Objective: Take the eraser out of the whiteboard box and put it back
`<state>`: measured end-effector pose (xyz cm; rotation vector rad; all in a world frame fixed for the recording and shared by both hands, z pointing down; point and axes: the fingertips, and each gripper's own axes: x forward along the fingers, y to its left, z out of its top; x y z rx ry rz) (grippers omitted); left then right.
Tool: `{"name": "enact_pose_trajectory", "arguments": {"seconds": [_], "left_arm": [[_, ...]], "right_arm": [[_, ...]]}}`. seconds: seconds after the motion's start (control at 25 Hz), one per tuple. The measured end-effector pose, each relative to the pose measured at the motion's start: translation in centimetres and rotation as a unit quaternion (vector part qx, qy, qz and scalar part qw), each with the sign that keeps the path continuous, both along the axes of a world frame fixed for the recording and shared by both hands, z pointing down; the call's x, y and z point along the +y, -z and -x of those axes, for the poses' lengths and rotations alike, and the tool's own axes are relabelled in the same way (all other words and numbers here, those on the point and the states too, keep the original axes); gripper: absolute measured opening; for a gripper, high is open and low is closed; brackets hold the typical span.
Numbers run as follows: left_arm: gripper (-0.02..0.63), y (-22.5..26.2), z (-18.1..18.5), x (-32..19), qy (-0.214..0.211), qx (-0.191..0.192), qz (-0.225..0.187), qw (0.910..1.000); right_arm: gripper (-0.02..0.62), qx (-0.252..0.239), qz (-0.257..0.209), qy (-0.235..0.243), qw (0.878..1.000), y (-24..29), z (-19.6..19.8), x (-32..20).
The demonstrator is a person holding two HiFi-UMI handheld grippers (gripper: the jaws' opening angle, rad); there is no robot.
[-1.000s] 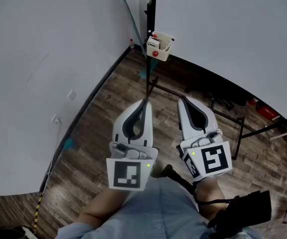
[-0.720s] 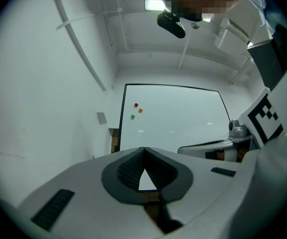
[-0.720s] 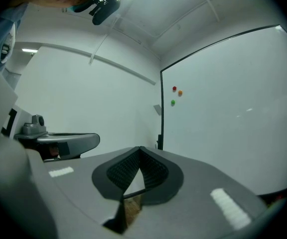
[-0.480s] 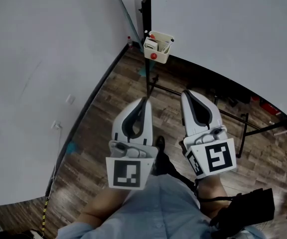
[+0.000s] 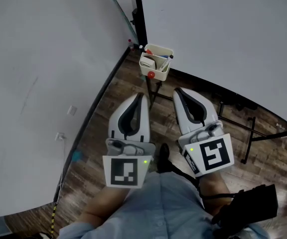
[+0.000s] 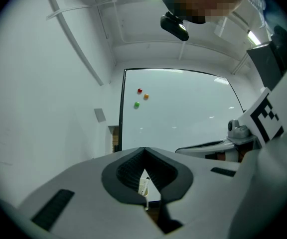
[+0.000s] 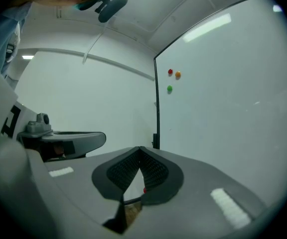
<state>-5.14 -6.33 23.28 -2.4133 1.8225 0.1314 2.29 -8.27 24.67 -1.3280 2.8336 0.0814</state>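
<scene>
The cream whiteboard box (image 5: 156, 61) hangs at the whiteboard's lower left corner, with a red round magnet (image 5: 151, 75) on its front. A pale eraser (image 5: 149, 62) and some markers stand inside it. My left gripper (image 5: 141, 95) and right gripper (image 5: 176, 91) are held side by side, pointing at the box from a short way below it in the head view. Both are shut with nothing between their jaws. A sliver of the box (image 6: 144, 183) shows through the gap behind the left gripper's (image 6: 144, 149) tips. The right gripper's (image 7: 140, 148) tips meet in front of the board.
The whiteboard (image 5: 223, 39) stands on a dark metal frame (image 5: 233, 121) over a wood floor (image 5: 108, 108). A white wall (image 5: 39, 83) runs along the left. Red, orange and green magnets (image 6: 139, 90) sit high on the board.
Both grippers have moved forward toward the whiteboard, so the box now lies closer to their tips and lower in the head view. The jaws have stayed shut.
</scene>
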Motion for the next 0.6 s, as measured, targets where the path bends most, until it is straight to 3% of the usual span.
{"name": "enact_pose_trajectory", "arguments": {"seconds": [0.24, 0.6], "left_arm": [[0.005, 1.0, -0.3, -4.8, 0.016, -0.007, -0.012, 0.9998], [0.005, 0.9, 1.1, -8.1, 0.051, -0.010, -0.008, 0.9986]], "right_arm": [[0.002, 0.002, 0.000, 0.031, 1.000, -0.1, 0.7, -4.9], [0.003, 0.011, 0.008, 0.066, 0.998, -0.7, 2.3, -8.9]]}}
